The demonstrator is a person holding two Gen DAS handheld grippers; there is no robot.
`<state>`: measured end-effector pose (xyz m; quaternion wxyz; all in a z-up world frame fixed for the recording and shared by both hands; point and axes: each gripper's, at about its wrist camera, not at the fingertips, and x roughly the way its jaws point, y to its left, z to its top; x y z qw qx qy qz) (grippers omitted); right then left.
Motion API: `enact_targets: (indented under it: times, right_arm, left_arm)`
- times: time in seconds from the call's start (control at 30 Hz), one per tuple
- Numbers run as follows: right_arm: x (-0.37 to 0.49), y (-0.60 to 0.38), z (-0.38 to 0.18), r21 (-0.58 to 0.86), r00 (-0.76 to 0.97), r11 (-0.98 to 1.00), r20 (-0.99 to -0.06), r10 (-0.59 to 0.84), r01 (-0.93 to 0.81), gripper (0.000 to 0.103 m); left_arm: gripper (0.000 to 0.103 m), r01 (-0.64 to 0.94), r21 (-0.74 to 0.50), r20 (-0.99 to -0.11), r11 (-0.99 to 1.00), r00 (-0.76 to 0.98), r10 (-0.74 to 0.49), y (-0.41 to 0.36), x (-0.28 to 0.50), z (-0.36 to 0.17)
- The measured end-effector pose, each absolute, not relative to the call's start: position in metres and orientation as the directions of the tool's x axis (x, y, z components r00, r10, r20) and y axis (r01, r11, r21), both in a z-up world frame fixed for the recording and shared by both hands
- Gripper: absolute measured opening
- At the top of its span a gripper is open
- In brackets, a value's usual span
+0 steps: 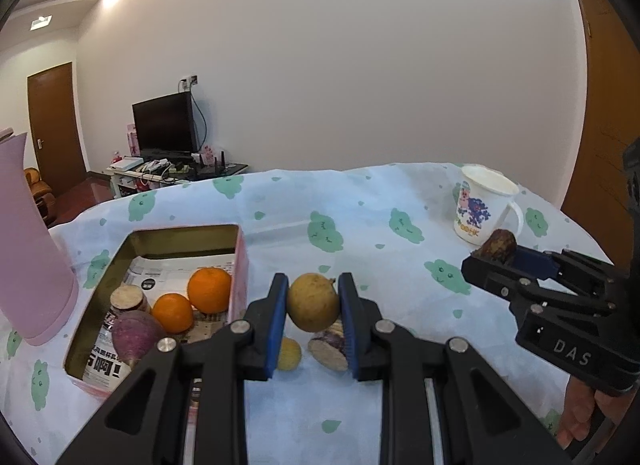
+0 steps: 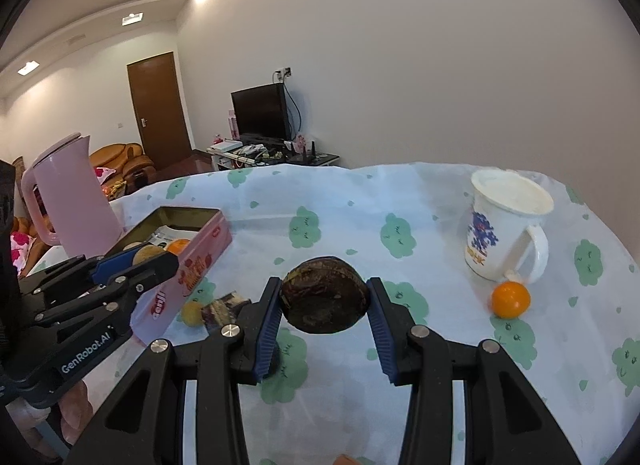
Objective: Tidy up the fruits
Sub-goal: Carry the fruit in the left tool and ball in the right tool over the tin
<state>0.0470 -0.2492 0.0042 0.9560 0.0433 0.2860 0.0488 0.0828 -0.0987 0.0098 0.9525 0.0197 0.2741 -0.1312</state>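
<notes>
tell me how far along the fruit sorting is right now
Partly done. Already in the pink tin: two oranges, a purple root and a cut piece. In hand: the left claw grips a yellow-brown round fruit, and the right claw grips a dark brown fruit. Left on the tablecloth: a small orange by the mug, a small yellow fruit and a cut purple piece.

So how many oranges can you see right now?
3. Two sit inside the pink tin: one orange and another beside it. A third orange lies by the mug. More may be hidden.

Bare tablecloth point(image 2: 352, 201) between tin point(image 2: 200, 261) and mug point(image 2: 500, 233)
</notes>
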Motion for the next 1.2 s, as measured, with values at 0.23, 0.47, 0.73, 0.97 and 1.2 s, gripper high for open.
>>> enact_targets:
  times: [0.23,0.47,0.73,0.97,1.2]
  right_arm:
    - [0.050,-0.235,0.012,0.099,0.840,0.990,-0.525,0.138,-0.101,0.044]
    - [0.054,-0.222,0.017,0.091,0.843,0.988,-0.515,0.157,-0.128,0.044]
    - [0.058,-0.210,0.022,0.084,0.844,0.984,-0.505,0.180,-0.159,0.044]
    - [0.062,-0.196,0.027,0.071,0.846,0.980,-0.497,0.195,-0.184,0.044]
    - [0.069,-0.185,0.032,0.069,0.845,0.976,-0.490,0.214,-0.207,0.044]
  left_arm:
    - [0.027,0.234,-0.034,-0.526,0.972,0.822,-0.216,-0.091,0.084,0.011]
    - [0.027,0.208,-0.048,-0.521,0.977,0.829,-0.202,-0.079,0.086,0.015]
    - [0.027,0.175,-0.047,-0.519,0.983,0.837,-0.174,-0.070,0.087,0.017]
    - [0.027,0.140,-0.060,-0.521,0.988,0.840,-0.151,-0.057,0.091,0.018]
    - [0.027,0.104,-0.068,-0.513,0.992,0.849,-0.124,-0.044,0.091,0.021]
